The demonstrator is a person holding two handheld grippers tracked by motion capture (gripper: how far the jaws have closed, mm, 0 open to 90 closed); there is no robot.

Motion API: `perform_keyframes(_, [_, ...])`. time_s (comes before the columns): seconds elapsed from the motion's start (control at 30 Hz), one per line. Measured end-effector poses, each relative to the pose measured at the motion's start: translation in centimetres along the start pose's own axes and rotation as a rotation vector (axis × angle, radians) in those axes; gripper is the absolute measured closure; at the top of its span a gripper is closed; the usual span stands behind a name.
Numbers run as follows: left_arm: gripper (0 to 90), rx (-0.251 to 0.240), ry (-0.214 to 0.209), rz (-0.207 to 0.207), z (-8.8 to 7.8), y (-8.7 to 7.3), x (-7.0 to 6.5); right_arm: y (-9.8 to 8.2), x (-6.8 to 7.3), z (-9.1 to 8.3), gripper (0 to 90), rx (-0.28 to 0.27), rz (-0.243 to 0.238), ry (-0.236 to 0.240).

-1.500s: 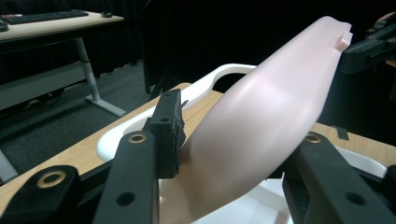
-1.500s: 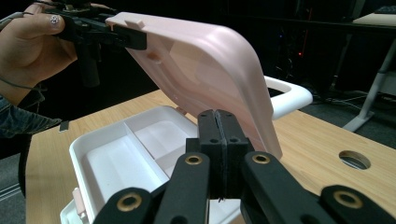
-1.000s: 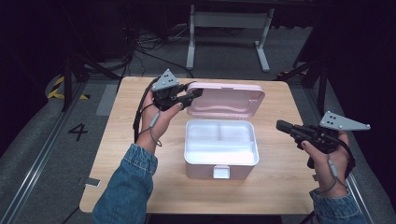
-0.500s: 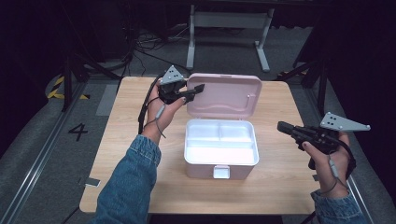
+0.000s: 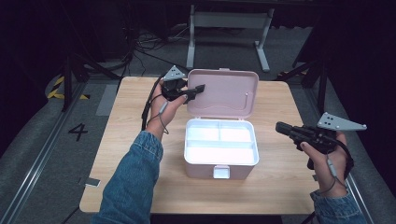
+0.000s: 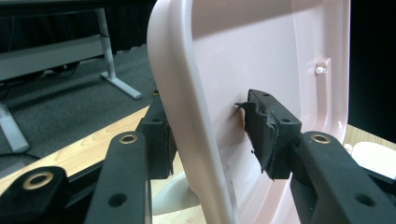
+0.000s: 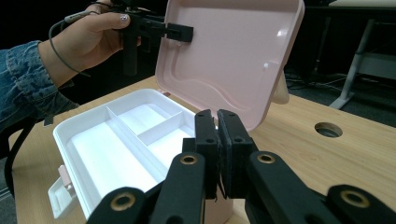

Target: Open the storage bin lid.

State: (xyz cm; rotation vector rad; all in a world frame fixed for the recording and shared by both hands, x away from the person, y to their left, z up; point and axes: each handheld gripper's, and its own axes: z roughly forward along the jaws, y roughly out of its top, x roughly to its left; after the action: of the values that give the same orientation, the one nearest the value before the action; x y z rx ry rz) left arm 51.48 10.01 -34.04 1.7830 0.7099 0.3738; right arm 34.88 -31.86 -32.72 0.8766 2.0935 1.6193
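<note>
Sitting mid-worktop on the pale wooden worktop (image 5: 140, 186) is the pink plastic storage box with a white divided inner tray (image 5: 221, 148), front latch tab facing the person, tray compartments bare as far as the pictures show. Its pink rounded-rectangle hinged lid (image 5: 226, 93) stands raised at the far side, tilted up past vertical in the high view. Left hand-held gripper (image 5: 196, 90) straddles the lid's left edge, one jaw behind the panel, one in front; in the left gripper view the front pad (image 6: 268, 133) touches or nearly touches the inner face, the rear pad partly hidden, so it looks like a narrow pinch on the lid but firm contact on both sides can't be confirmed. Right hand-held gripper (image 5: 281, 128) hovers off the box's right side, well apart from it, jaws pressed together on nothing (image 7: 217, 149). Judgement: lid handling is midway; whether it's opening or closing, can't tell. Left to do: finish the swing, release.
</note>
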Motion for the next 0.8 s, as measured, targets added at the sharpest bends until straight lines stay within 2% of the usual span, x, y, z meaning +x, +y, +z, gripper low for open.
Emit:
perform_keyframes(0.3, [48.6,0.045,0.018,-0.037,1.4,-0.6,0.7,-0.1,-0.4,-0.2,87.6,-0.001,0.009,-0.003])
perform_keyframes(0.7, [43.2,0.098,0.022,-0.097,2.9,-1.7,2.0,-0.3,-0.9,-0.4,87.3,0.001,0.021,-0.008])
perform_keyframes(0.8, [42.9,0.115,0.007,-0.138,3.2,-2.1,2.4,-0.3,-1.0,-0.4,87.2,0.001,0.023,-0.009])
